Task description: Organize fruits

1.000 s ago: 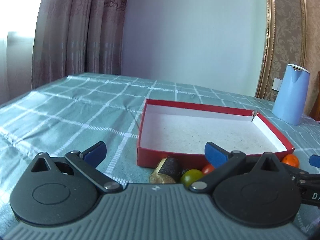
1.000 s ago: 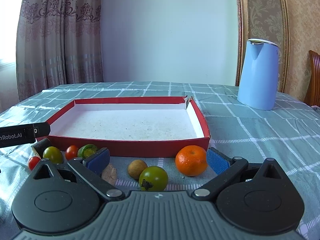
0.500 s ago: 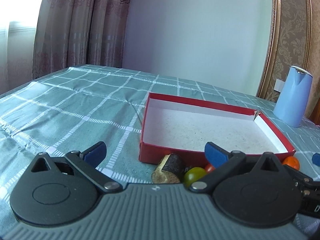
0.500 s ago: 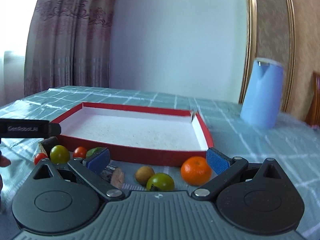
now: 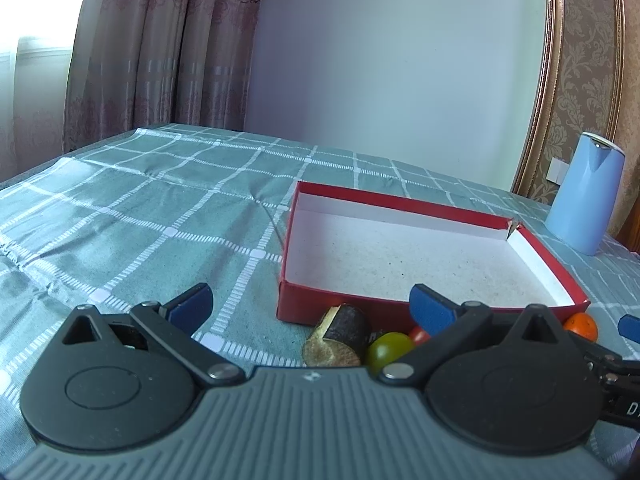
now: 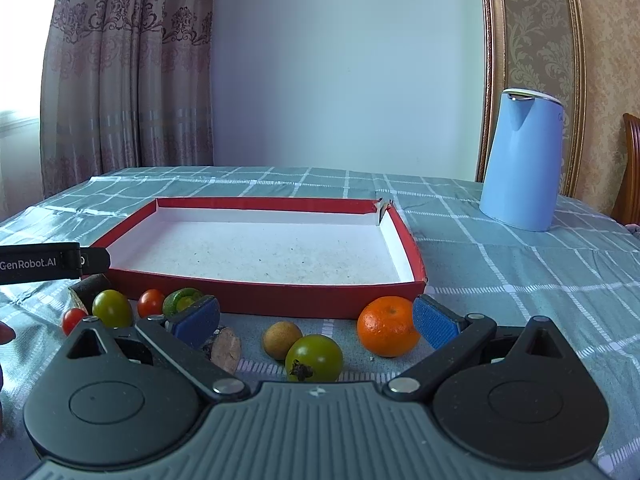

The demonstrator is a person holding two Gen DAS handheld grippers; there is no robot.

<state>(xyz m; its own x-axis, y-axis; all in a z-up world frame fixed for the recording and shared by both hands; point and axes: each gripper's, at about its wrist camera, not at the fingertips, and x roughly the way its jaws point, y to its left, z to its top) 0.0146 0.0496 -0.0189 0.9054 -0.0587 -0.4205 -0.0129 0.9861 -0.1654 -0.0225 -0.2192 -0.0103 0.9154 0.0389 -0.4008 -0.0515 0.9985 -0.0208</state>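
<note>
Both jaws stand spread and hold nothing: left gripper sits above the cloth beside the near left corner of the red box, right gripper sits over the fruit row in front of it. On the checked tablecloth just outside the box's near wall lie an orange, green tomato, small brown fruit, two red tomatoes, a yellow-green tomato, a halved green fruit and a dark cut piece. Blue kettle stands well apart at far right.
</note>
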